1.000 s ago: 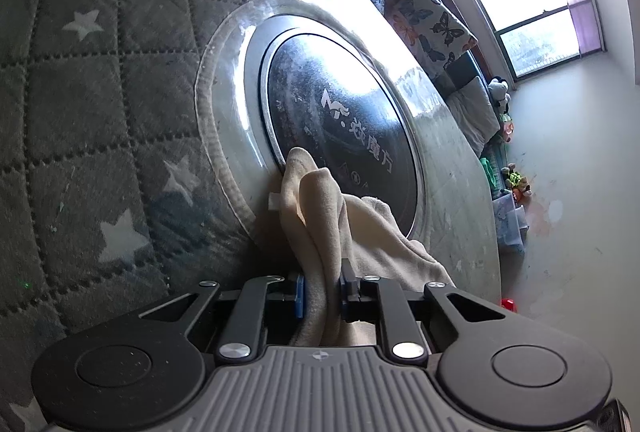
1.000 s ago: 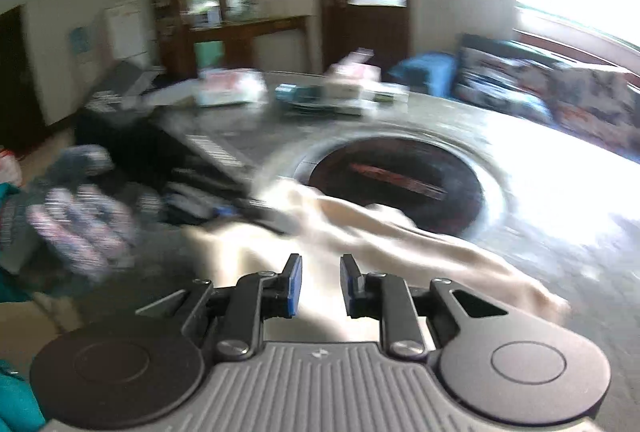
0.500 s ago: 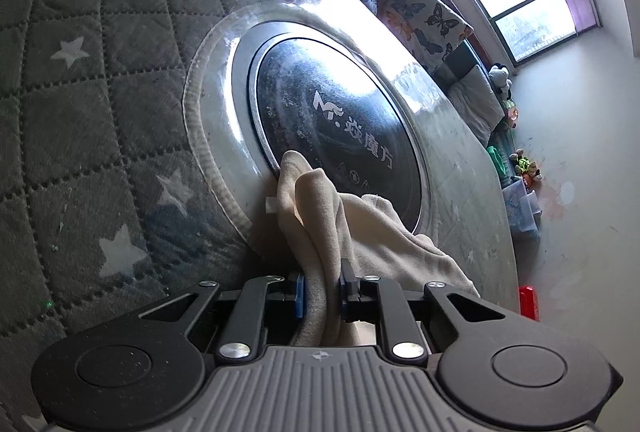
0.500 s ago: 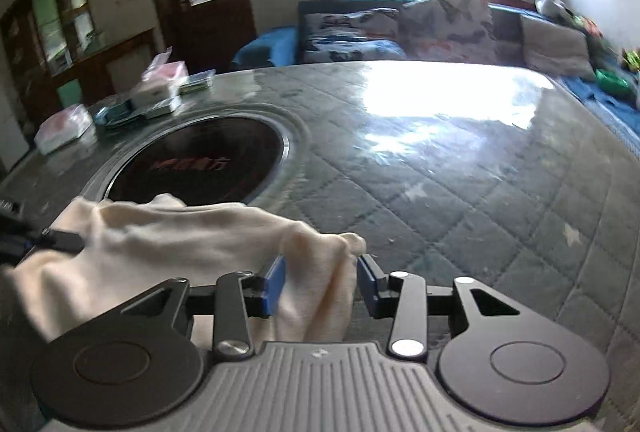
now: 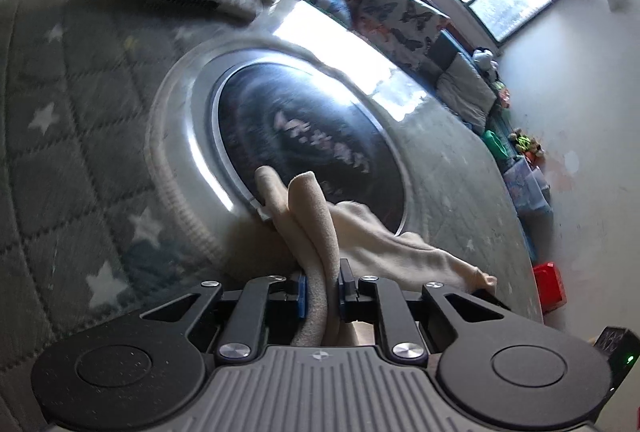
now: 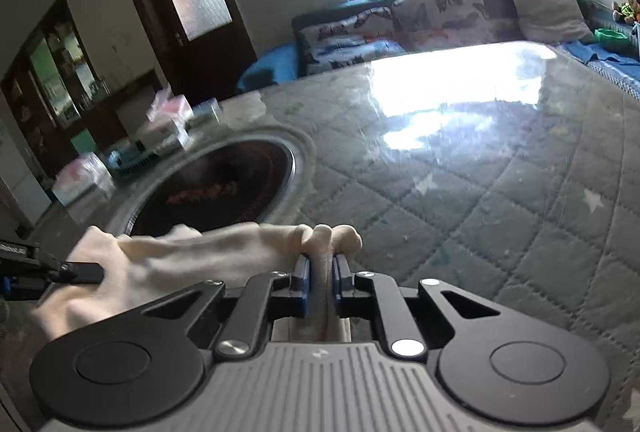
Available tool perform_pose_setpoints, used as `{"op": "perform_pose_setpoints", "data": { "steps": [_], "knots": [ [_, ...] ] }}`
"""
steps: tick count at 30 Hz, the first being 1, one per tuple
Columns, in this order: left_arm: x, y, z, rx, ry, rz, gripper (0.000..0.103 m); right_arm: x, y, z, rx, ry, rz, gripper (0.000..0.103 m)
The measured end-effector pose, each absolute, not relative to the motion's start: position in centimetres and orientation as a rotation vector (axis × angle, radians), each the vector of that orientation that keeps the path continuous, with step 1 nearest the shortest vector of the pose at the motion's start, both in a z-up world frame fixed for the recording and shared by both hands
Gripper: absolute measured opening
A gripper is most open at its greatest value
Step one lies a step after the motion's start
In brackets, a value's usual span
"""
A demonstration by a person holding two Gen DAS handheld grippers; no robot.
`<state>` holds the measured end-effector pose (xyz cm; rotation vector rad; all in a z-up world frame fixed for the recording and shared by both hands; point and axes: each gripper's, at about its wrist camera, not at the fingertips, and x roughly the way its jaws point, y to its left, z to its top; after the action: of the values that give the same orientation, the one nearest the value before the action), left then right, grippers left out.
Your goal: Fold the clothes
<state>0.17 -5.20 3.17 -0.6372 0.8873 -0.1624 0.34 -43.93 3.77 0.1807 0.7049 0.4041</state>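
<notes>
A cream cloth garment bunches up between the blue pads of my left gripper, which is shut on one folded edge. The cloth stretches away to the right toward a far corner. In the right wrist view the same cream garment runs leftward, and my right gripper is shut on its bunched right end. The other gripper's black fingers pinch the left end. The cloth hangs taut between the two over the quilted star-patterned table cover.
A round dark glass hotplate with a metal ring is set into the table just beyond the cloth. Boxes and packets sit at the table's far edge. A sofa with butterfly cushions lies behind, under a bright window.
My right gripper swung round to the garment's right end and shut on it. The cloth is now pulled out between both grippers. The left gripper keeps its hold and tilted slightly.
</notes>
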Motion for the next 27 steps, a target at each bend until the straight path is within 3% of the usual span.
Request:
{"op": "perform_pose_setpoints", "data": {
  "steps": [16,27],
  "knots": [
    [5.7,-16.8,5.7,-0.455,0.864,-0.330,0.014,0.3,-51.4,8.8,0.122,0.550,0.196,0.009],
    [9.8,-23.9,4.2,-0.365,0.891,-0.399,0.014,1.8,-56.4,7.6,0.117,0.566,0.013,0.009]
  ]
}}
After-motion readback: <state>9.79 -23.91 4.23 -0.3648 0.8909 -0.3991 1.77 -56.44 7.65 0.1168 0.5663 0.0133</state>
